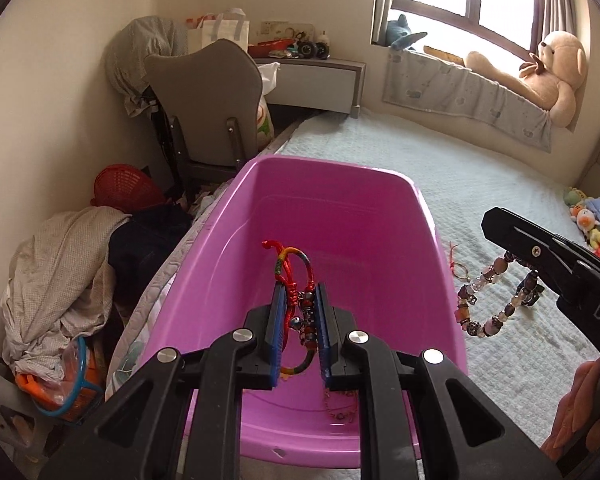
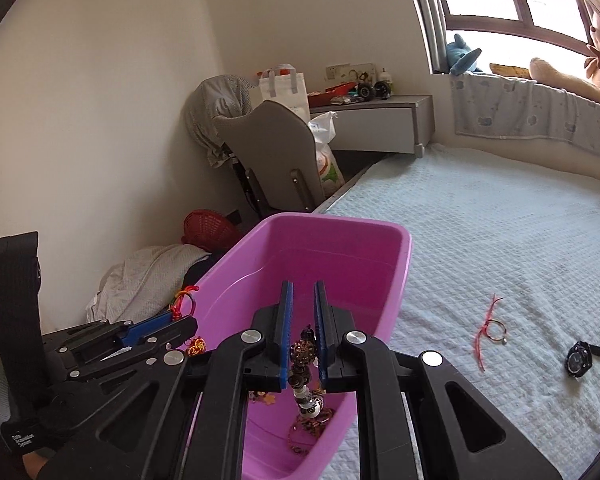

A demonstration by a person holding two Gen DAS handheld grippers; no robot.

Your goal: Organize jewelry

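A pink plastic tub (image 1: 380, 208) stands on the bed's left edge. Over it my left gripper (image 1: 300, 286) is shut on a bundle of red and multicolour cord bracelets (image 1: 296, 272) with small beads. To its right, my right gripper (image 1: 512, 240) holds a beaded bracelet (image 1: 484, 308) that hangs above the bedspread. In the right wrist view the right gripper (image 2: 303, 284) is shut on that beaded bracelet (image 2: 302, 354) over the tub (image 2: 400, 264). The left gripper (image 2: 180, 318) shows at the tub's left rim with its cord bracelets (image 2: 185, 300). Some jewelry (image 2: 308, 428) lies on the tub's floor.
A red string bracelet (image 2: 492, 328) and a black watch (image 2: 580, 360) lie on the pale bedspread (image 2: 500, 240). Left of the bed are a grey chair (image 1: 208, 92), a red basket (image 1: 120, 192) and a clothes pile (image 1: 60, 272). Plush toys (image 1: 588, 220) sit at the right.
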